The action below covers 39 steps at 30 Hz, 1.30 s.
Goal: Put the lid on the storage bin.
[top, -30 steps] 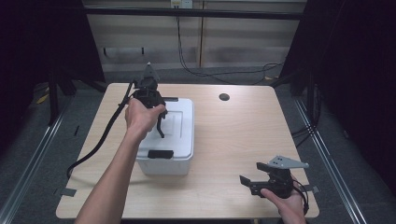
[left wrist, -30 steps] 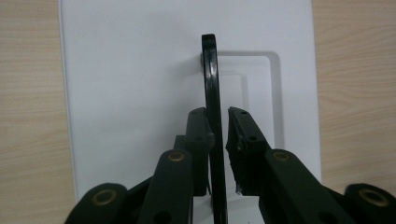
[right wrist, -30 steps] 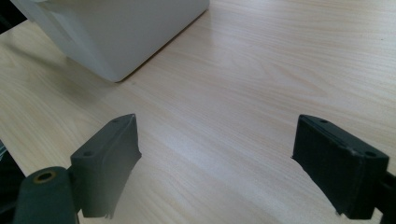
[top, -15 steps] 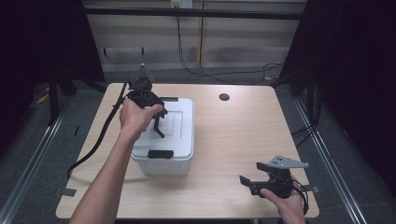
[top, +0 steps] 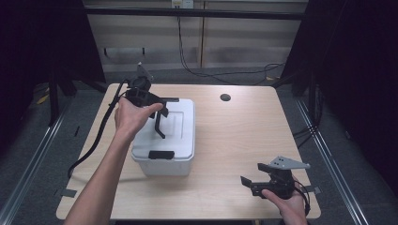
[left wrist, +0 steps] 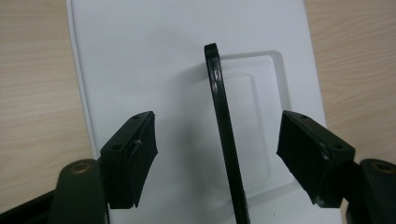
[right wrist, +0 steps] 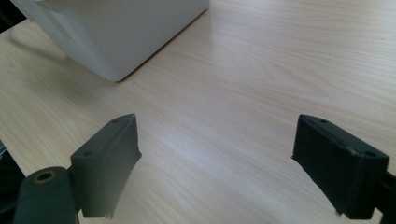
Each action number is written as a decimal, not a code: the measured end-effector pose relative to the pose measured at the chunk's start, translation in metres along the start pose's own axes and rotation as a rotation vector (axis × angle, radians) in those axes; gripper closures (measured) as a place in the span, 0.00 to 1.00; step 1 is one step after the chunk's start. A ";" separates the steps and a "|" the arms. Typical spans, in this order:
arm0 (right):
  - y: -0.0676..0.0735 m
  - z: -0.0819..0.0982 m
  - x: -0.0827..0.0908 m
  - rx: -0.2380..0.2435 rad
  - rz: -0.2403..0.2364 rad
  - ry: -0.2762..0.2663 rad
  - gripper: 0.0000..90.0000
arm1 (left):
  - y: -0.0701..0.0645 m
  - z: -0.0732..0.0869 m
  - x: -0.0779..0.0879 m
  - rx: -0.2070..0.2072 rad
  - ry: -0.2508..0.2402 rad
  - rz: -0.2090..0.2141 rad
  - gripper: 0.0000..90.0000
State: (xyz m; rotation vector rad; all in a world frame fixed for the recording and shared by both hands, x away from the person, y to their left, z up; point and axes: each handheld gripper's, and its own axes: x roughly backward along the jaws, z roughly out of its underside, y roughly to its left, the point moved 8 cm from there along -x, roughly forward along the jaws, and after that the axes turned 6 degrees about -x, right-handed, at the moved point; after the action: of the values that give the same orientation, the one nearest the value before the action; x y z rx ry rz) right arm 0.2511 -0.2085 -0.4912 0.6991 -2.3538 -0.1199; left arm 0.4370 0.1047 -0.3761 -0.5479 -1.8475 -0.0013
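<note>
A white lidded box stands left of centre on the table. Its thin black handle is raised above the lid. My left gripper hovers over the box's far half, pointing down. In the left gripper view the handle stands between the jaws of this gripper, and neither pad touches it. These jaws have just been opening. My right gripper rests near the table's front right corner, open, with bare wood between its jaws.
A black latch sits on the box's near side. The wooden table has a small round hole at the back. The left gripper's cable trails off the left edge. A corner of the box shows in the right gripper view.
The left gripper's jaws have spread apart and let go of the handle, which stays raised. The left hand has barely shifted. The right hand has kept still.
</note>
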 end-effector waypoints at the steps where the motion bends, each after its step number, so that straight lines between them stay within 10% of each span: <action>1: 0.000 0.000 0.000 -0.001 0.000 0.001 0.15 | 0.001 0.000 0.002 -0.020 -0.009 -0.003 0.32; 9: 0.000 0.000 0.000 -0.002 0.003 0.001 0.15 | 0.011 0.002 0.017 -0.080 -0.044 -0.020 0.25; 19: -0.001 0.000 0.000 -0.005 0.004 0.001 0.15 | 0.027 0.015 0.028 -0.130 -0.122 0.111 0.20; 25: -0.001 0.000 -0.001 -0.005 0.006 0.003 0.15 | 0.027 0.027 0.036 -0.262 -0.158 0.157 0.18; 39: -0.001 0.000 0.000 -0.006 0.010 -0.001 0.15 | 0.045 0.053 0.046 -0.352 -0.230 0.135 0.20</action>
State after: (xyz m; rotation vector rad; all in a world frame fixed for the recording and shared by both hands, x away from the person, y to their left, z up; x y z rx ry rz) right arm 0.2520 -0.2092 -0.4917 0.6843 -2.3561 -0.1232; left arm 0.3949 0.1761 -0.3651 -0.9504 -2.0430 -0.1822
